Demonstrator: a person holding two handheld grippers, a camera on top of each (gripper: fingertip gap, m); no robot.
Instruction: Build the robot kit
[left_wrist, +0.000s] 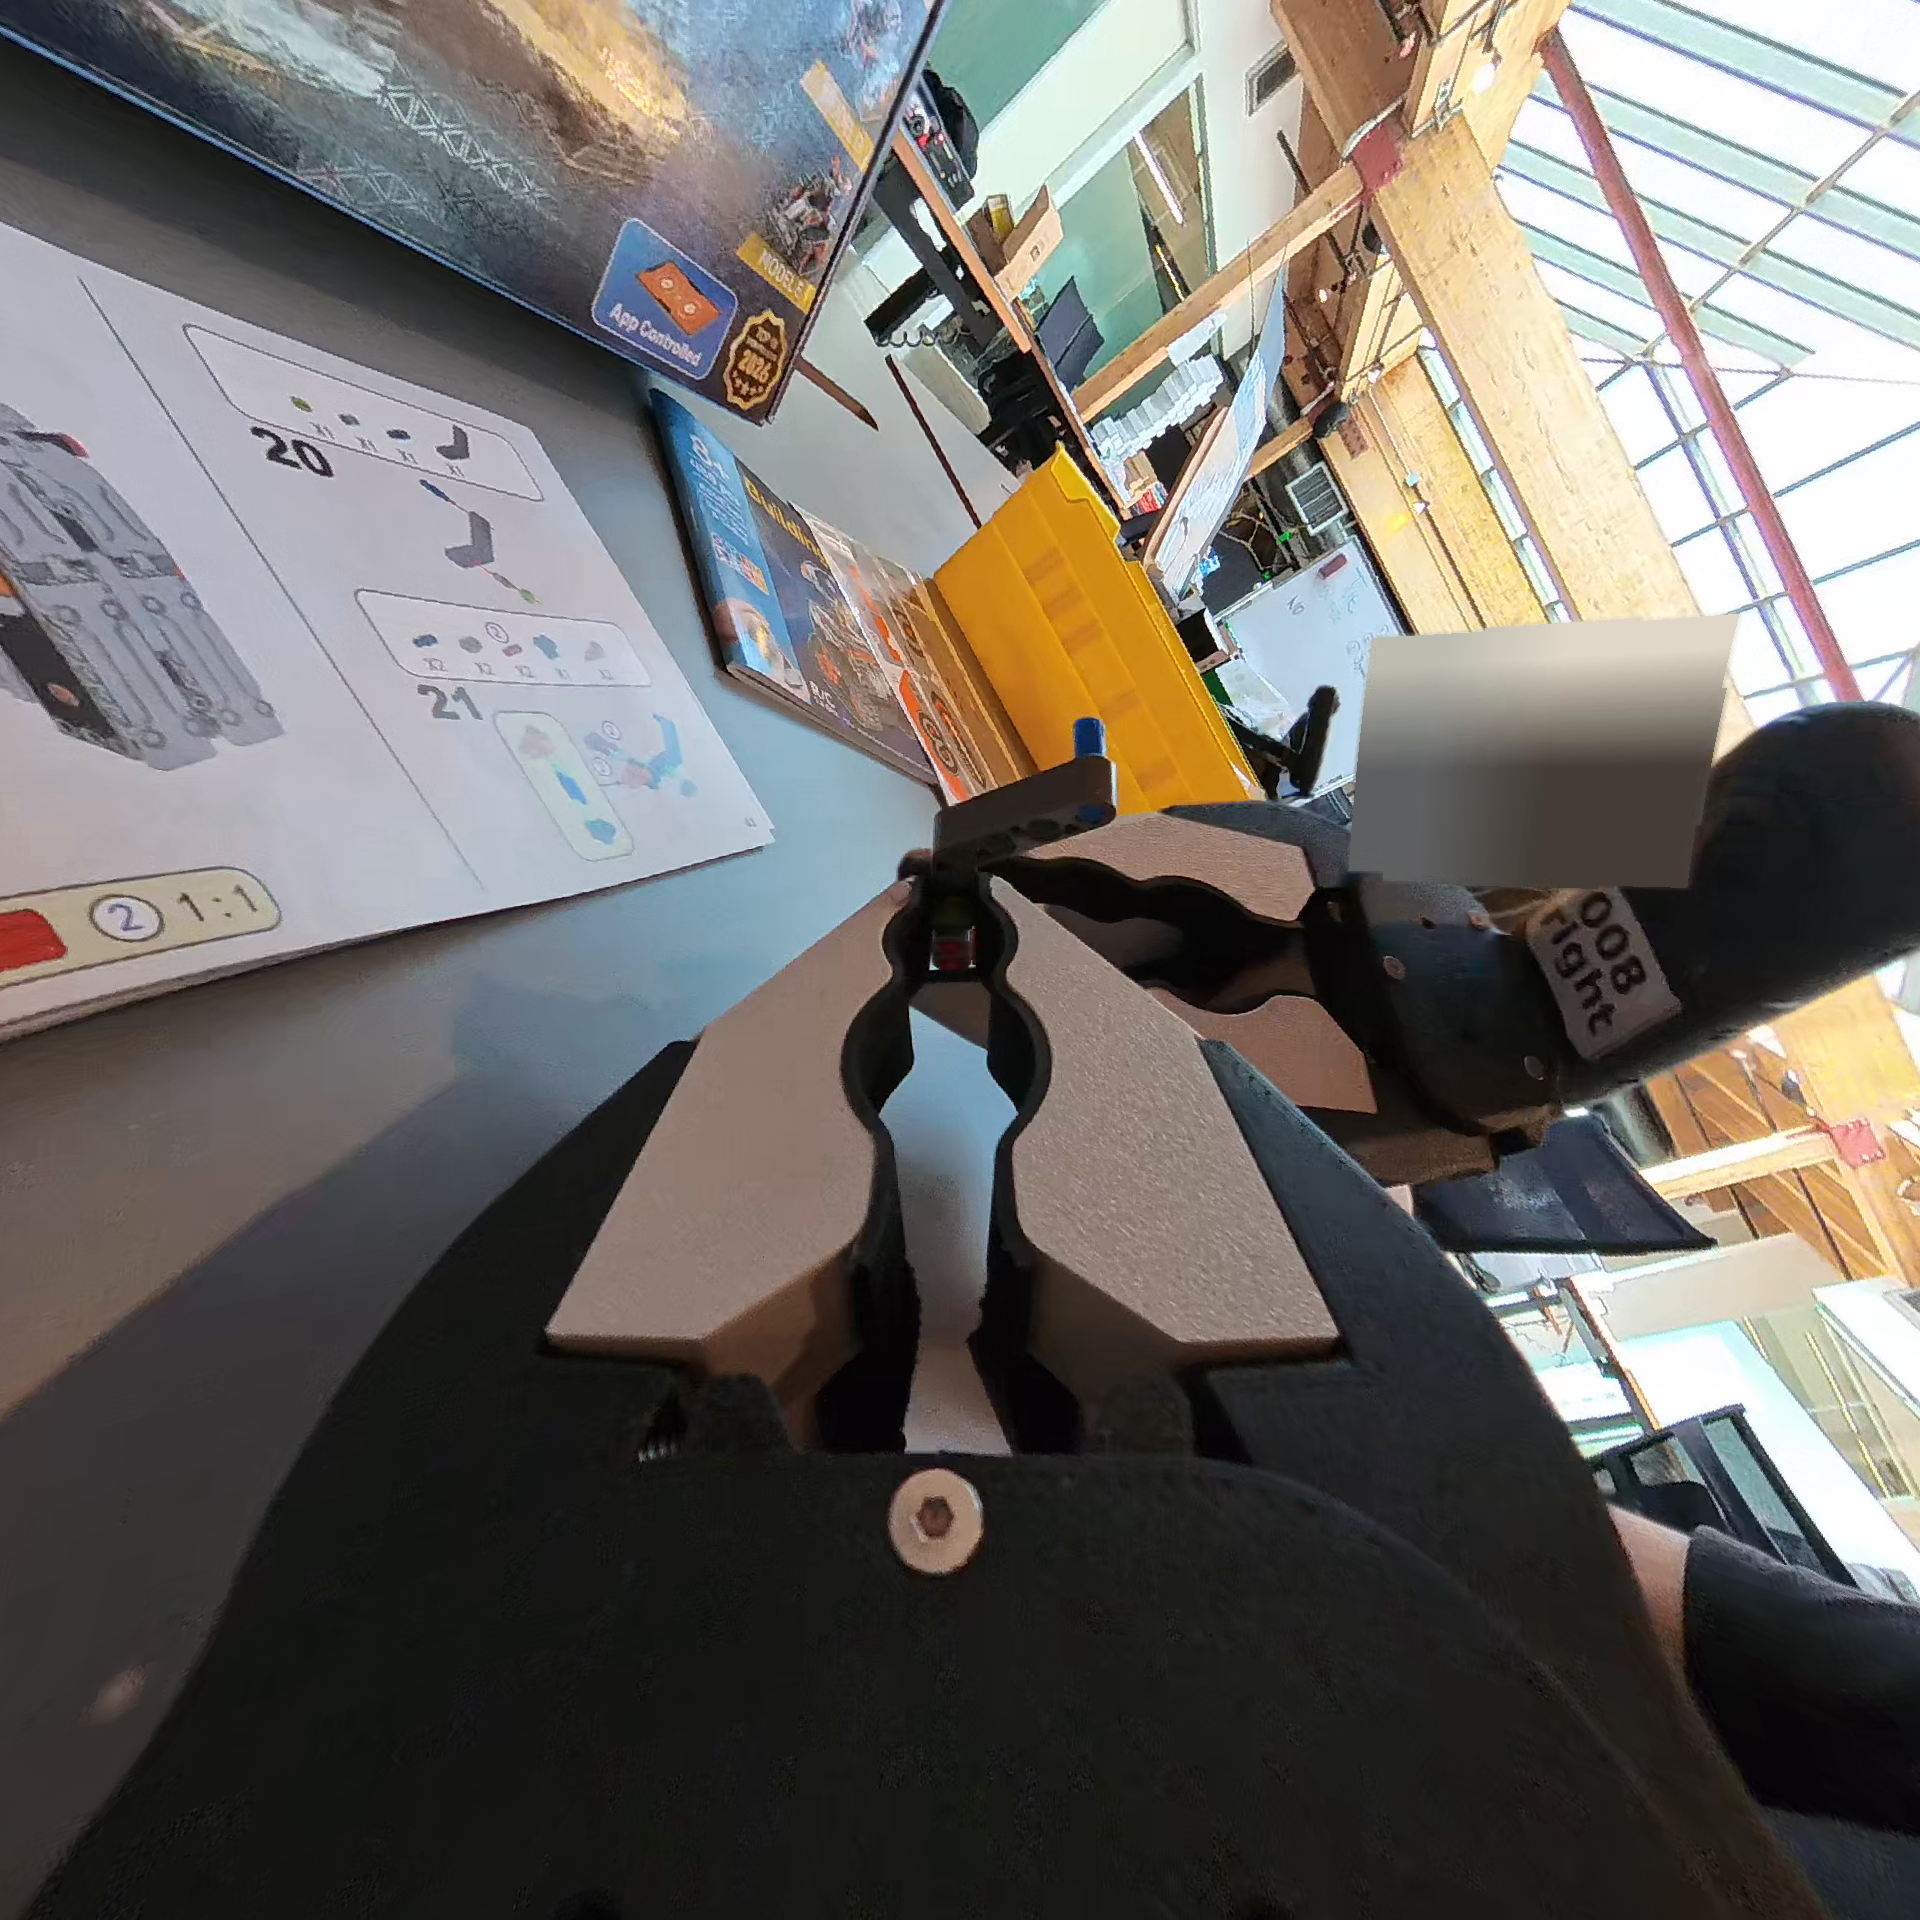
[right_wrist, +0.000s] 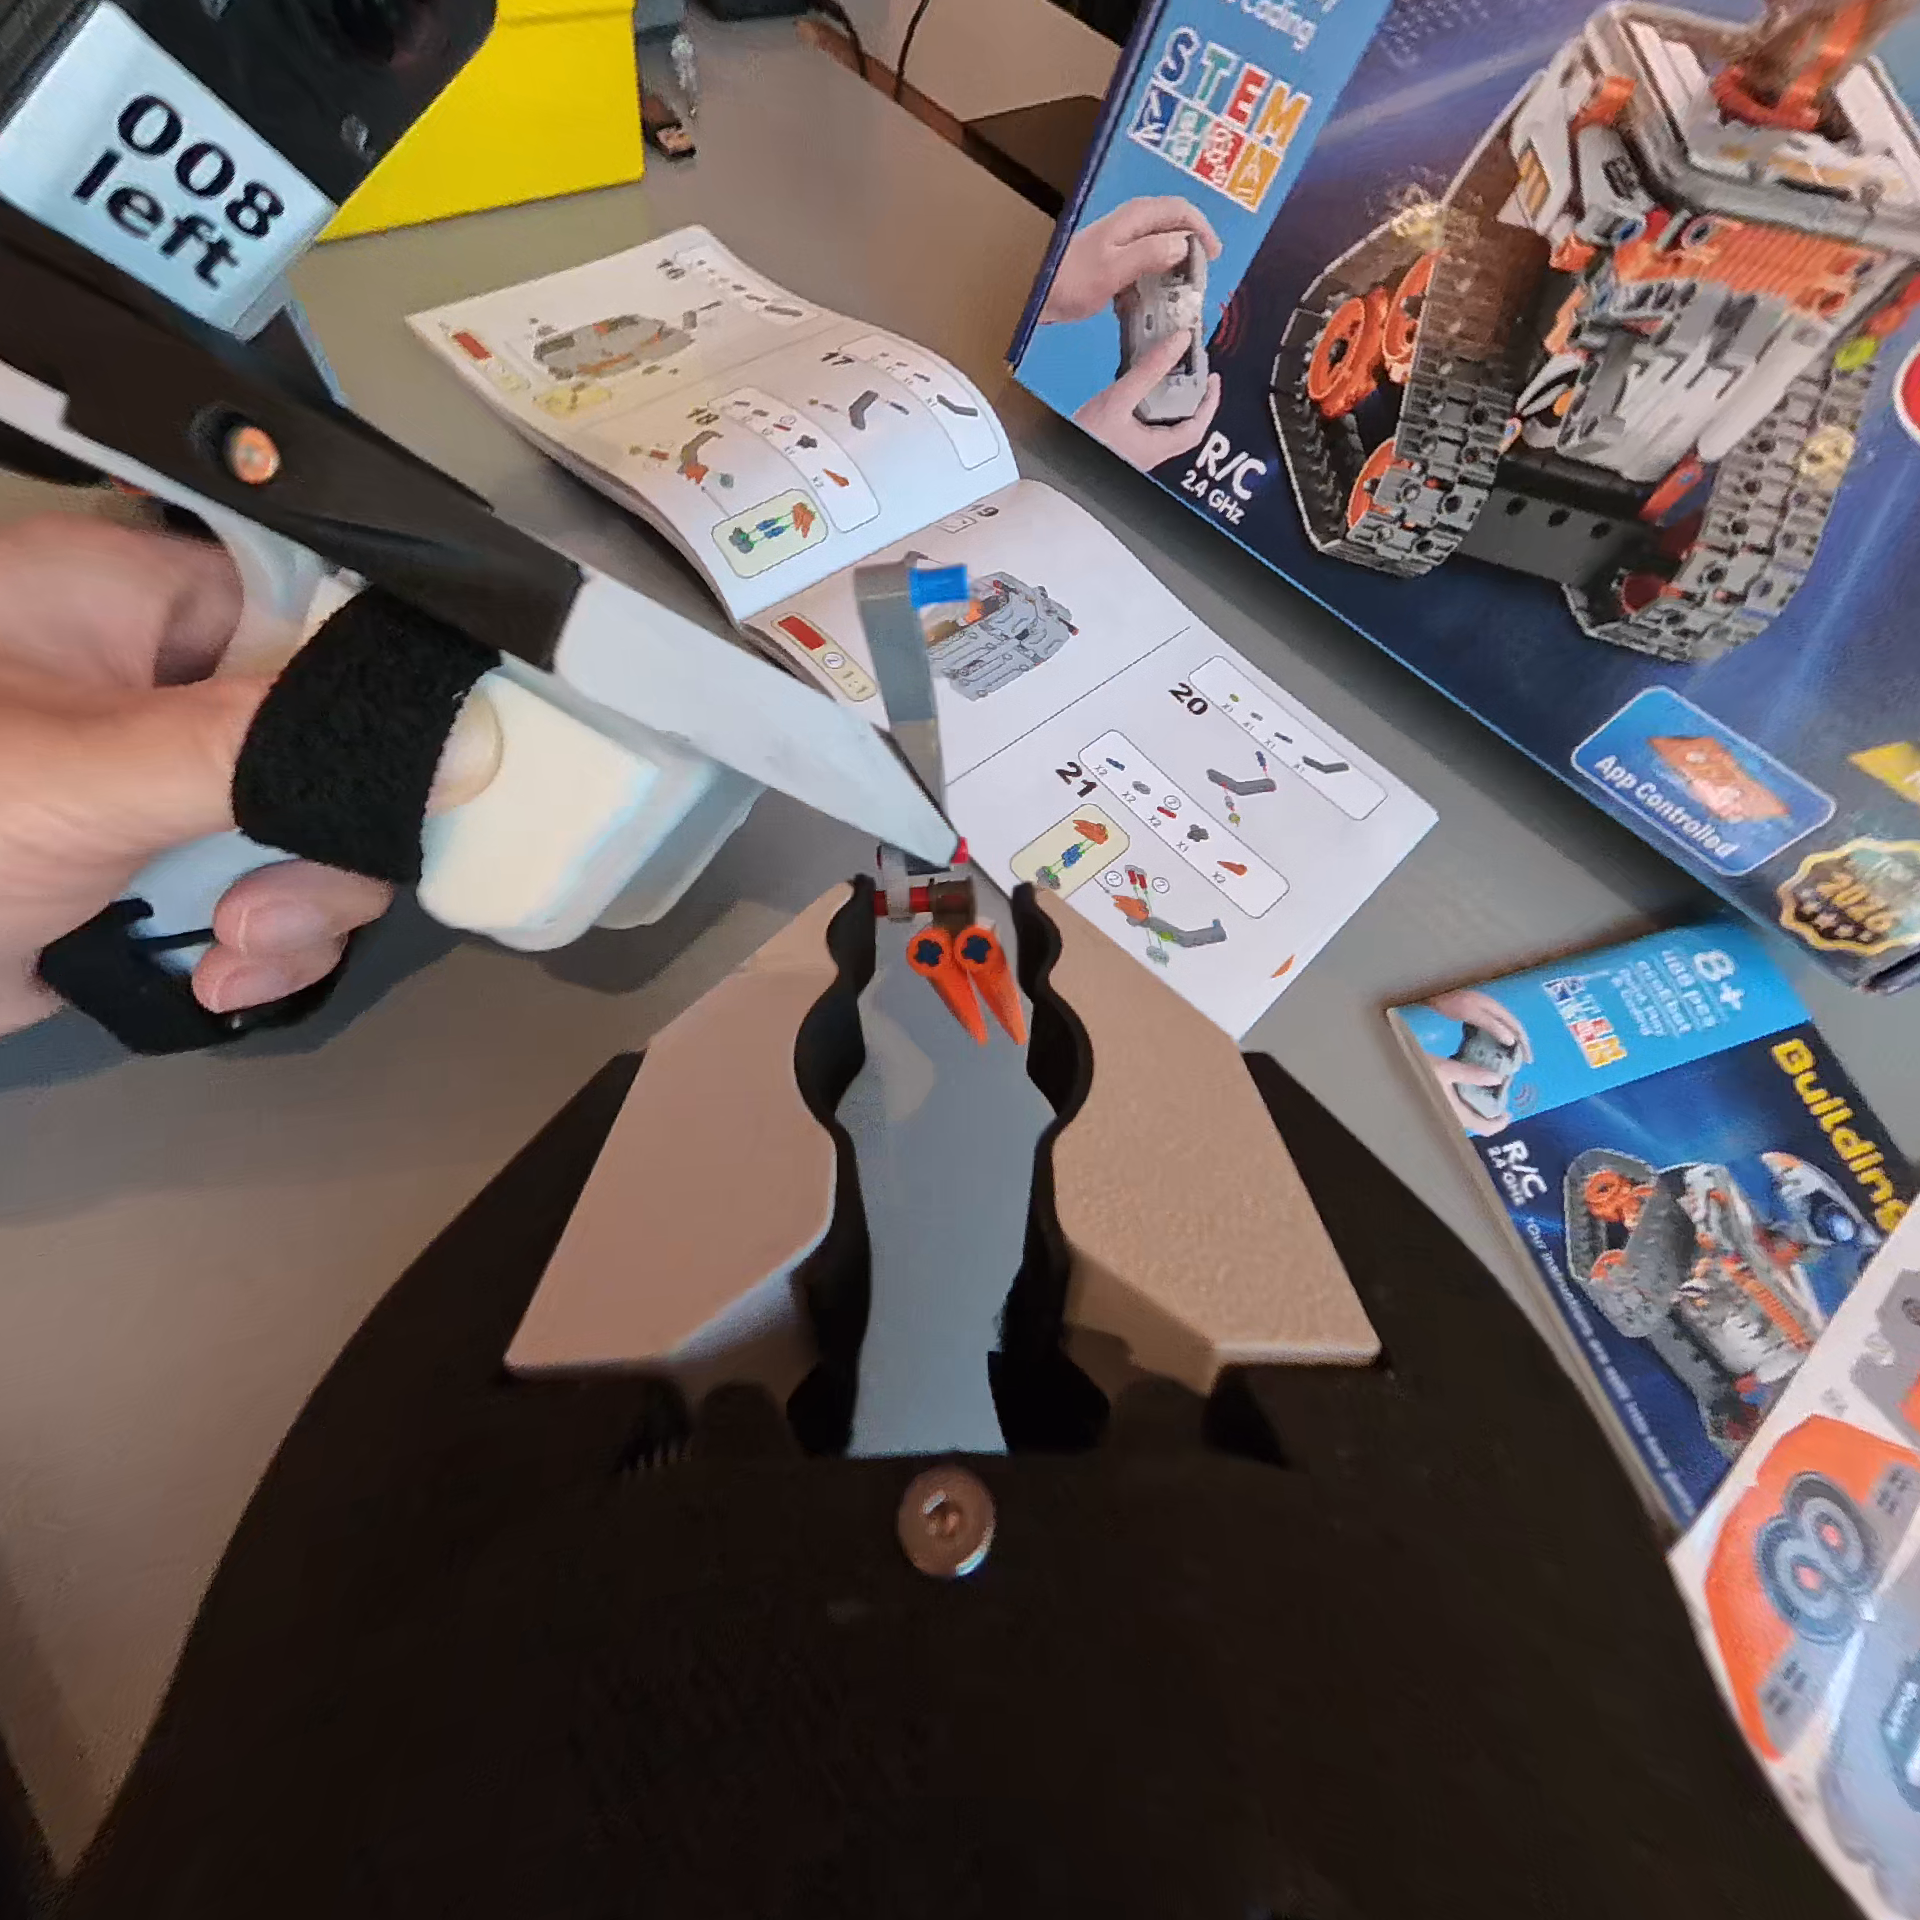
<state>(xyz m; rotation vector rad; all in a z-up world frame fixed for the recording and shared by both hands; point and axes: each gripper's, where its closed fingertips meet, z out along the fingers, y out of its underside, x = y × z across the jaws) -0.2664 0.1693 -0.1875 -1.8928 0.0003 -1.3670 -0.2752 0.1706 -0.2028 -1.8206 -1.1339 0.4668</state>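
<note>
My left gripper (left_wrist: 948, 914) is shut on a small red and green pin (left_wrist: 951, 940). The pin joins to a grey angled beam (left_wrist: 1023, 821) with a blue pin (left_wrist: 1088, 738) at its far end. In the right wrist view the beam (right_wrist: 902, 665) stands up from the left gripper's fingers (right_wrist: 727, 707). My right gripper (right_wrist: 940, 904) is closed on a small assembly with two orange cones (right_wrist: 966, 971), tip to tip with the left gripper. The right gripper's fingers (left_wrist: 1164, 862) reach in from the right in the left wrist view. Both are above the table.
An open instruction booklet (right_wrist: 1143, 675) lies on the grey table (right_wrist: 208, 1247) under the grippers. A large blue toy box (right_wrist: 1507, 364) stands behind it. A smaller blue booklet (right_wrist: 1662, 1195) lies to the right. A yellow bin (left_wrist: 1070, 644) sits beyond. A person's hand (right_wrist: 125, 727) holds the left gripper.
</note>
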